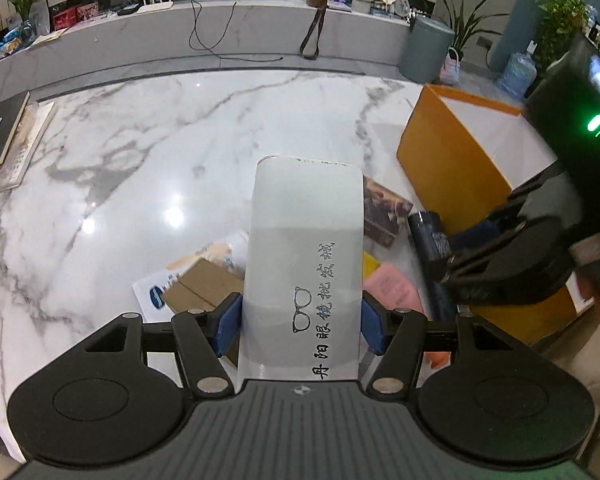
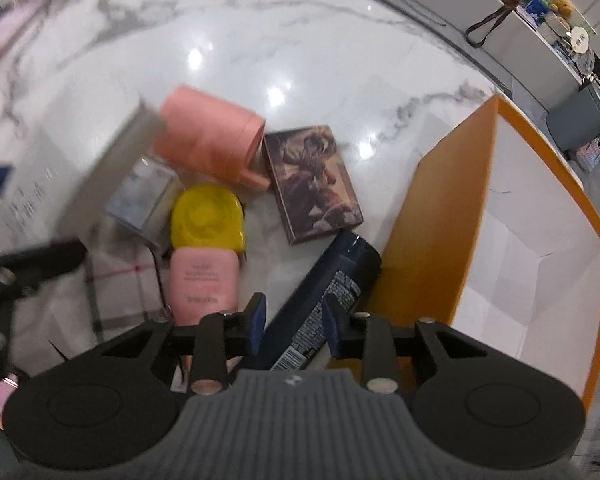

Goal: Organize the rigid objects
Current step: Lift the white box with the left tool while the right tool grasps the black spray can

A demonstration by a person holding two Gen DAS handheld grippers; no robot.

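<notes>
My left gripper (image 1: pixel 300 326) is shut on a white glasses case (image 1: pixel 304 248) with black print and holds it above a pile of objects on the marble table; the case also shows at the left of the right wrist view (image 2: pixel 112 168). My right gripper (image 2: pixel 294 330) hangs with its blue pads either side of a dark blue bottle (image 2: pixel 324 296) that lies on the table, and I cannot tell whether they touch it. The right gripper shows at the right of the left wrist view (image 1: pixel 500 264). An orange box (image 2: pixel 500 208) with a white inside stands open at the right.
On the marble table (image 2: pixel 260 40) lie a pink cup (image 2: pixel 208 140), a picture-printed box (image 2: pixel 312 184), a yellow-capped pink bottle (image 2: pixel 204 248) and a small silver box (image 2: pixel 144 196). A cardboard box (image 1: pixel 204 284) and a leaflet lie under the case. Books (image 1: pixel 4 136) sit far left.
</notes>
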